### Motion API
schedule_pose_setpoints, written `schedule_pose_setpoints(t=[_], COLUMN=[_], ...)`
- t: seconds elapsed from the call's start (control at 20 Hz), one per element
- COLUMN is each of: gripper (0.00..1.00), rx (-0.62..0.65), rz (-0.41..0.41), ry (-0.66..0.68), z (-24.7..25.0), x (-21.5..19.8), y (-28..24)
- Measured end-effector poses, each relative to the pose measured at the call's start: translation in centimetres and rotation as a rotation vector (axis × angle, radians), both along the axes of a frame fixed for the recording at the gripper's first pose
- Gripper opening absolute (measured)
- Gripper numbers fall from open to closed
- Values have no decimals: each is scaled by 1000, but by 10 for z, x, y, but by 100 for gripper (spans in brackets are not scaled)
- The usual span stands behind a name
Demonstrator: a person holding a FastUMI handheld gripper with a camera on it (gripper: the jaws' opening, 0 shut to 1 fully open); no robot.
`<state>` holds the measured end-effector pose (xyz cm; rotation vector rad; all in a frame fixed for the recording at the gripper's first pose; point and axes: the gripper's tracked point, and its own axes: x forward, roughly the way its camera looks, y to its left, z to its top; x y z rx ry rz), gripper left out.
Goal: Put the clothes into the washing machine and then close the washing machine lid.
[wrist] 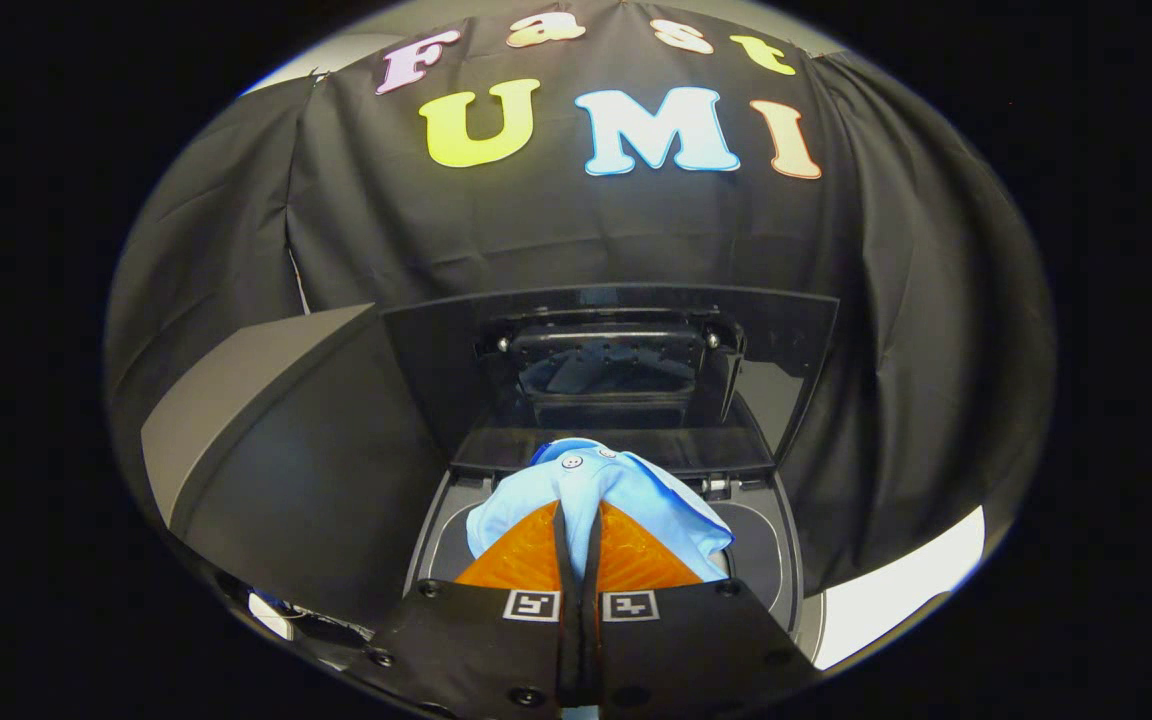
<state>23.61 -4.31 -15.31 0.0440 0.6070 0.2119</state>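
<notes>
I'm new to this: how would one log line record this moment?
gripper: shut on light blue garment | held over washing machine tub | lid: open

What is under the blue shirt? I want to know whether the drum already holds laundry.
The blue shirt, clamped in the gripper, hangs over the washing machine opening. It covers the drum, so its contents cannot be seen.

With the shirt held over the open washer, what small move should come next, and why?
Probably lower it a little, then release. The gripper has its jaws closed on the light blue shirt, which hangs above the washing machine opening, with the lid raised behind.
</notes>
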Motion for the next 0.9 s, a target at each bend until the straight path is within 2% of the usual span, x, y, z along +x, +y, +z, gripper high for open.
schedule_pose_setpoints(t=[0.4, 0.6, 0.75, 0.9], gripper=[3, 8, 15, 42], rx=[-27, -34, -56, -66], rz=[-3, -5, -12, -2], ry=[78, 109, 120, 82], z=[-42, -54, -60, -52], x=[-10, -16, -21, -20], y=[-2, -2, -5, -3])
